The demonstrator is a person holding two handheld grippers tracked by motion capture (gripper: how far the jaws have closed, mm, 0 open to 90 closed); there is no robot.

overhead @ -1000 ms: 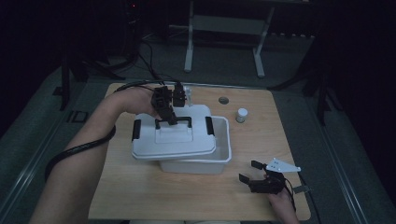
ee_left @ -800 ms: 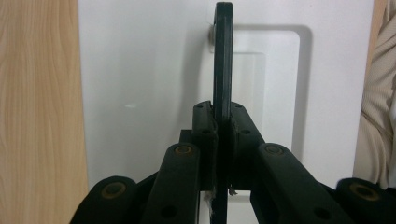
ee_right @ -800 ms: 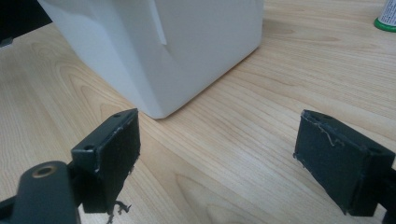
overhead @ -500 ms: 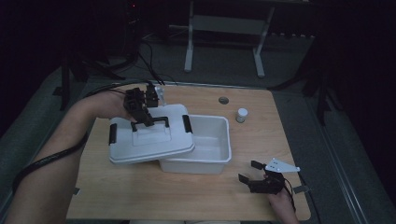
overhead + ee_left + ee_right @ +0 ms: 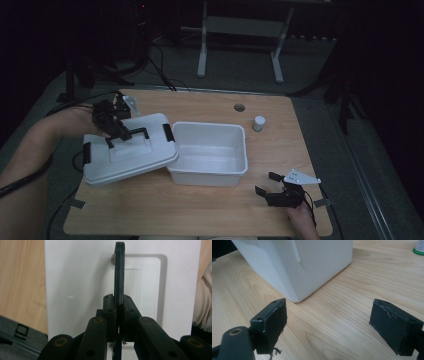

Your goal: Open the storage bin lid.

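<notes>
A white lid (image 5: 127, 150) with black latches and a black handle (image 5: 127, 136) hangs tilted left of the white bin (image 5: 235, 167), its right edge over the bin's left rim. My left gripper (image 5: 116, 132) is shut on that handle (image 5: 119, 272), which runs edge-on between the jaws above the lid's top (image 5: 75, 285). The bin stands uncovered and looks empty. My right gripper (image 5: 266, 184) rests open on the table near the front right, its jaws facing the bin's corner (image 5: 294, 270) with nothing between them (image 5: 328, 327).
A small white bottle (image 5: 259, 123) stands right of the bin, its green base (image 5: 419, 248) at the right gripper view's top corner. A round dark hole (image 5: 239, 107) sits in the wooden table (image 5: 200, 215) at the back. A dark floor and metal stand legs lie beyond.
My left gripper has lifted the lid off the bin and carried it to the left, uncovering the bin. The right gripper has stayed put.
</notes>
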